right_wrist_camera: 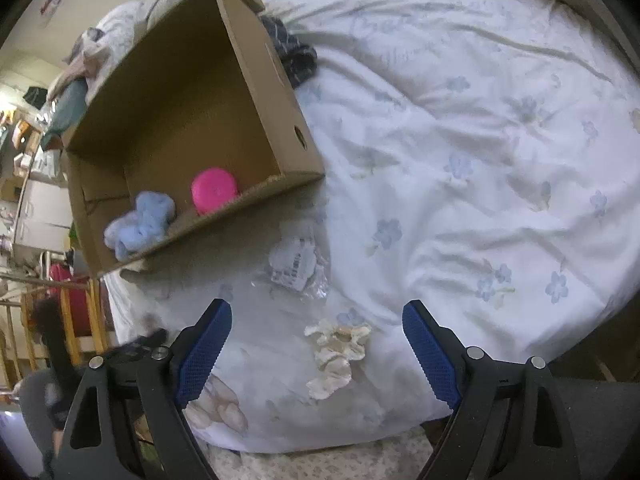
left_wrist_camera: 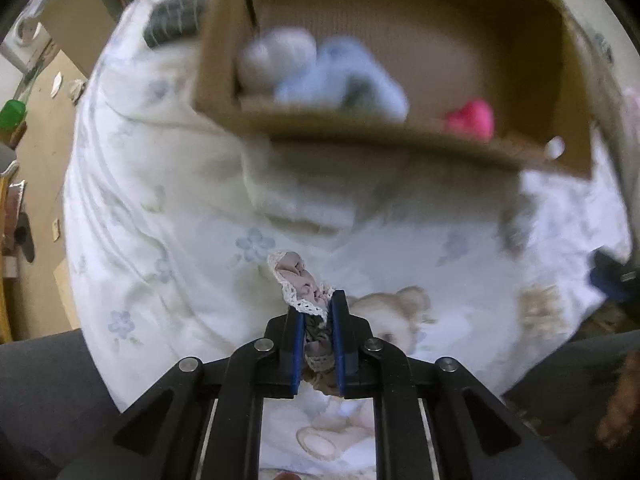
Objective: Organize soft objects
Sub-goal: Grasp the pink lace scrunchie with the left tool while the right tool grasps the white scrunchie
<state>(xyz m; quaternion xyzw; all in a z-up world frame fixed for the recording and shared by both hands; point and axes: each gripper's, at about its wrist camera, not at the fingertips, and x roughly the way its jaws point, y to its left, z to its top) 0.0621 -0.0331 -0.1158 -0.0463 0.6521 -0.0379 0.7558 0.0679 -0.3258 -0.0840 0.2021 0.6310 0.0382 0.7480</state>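
My left gripper (left_wrist_camera: 317,300) is shut on a pale pink soft piece with a white lace edge (left_wrist_camera: 298,280), held above the bed and in front of the cardboard box (left_wrist_camera: 360,128). In the box lie a light blue fluffy item (left_wrist_camera: 344,76), a greyish fluffy item (left_wrist_camera: 276,60) and a pink round item (left_wrist_camera: 470,118). My right gripper (right_wrist_camera: 316,320) is open and empty above a cream scrunchie (right_wrist_camera: 336,350) on the bed. The right wrist view also shows the box (right_wrist_camera: 280,120), the blue item (right_wrist_camera: 140,224) and the pink item (right_wrist_camera: 214,190).
A white floral duvet (right_wrist_camera: 460,140) covers the bed. A clear plastic packet with a label (right_wrist_camera: 294,266) lies near the box's front corner. Dark striped fabric (right_wrist_camera: 292,54) lies behind the box. The bed edge and floor clutter (left_wrist_camera: 36,160) are at the left.
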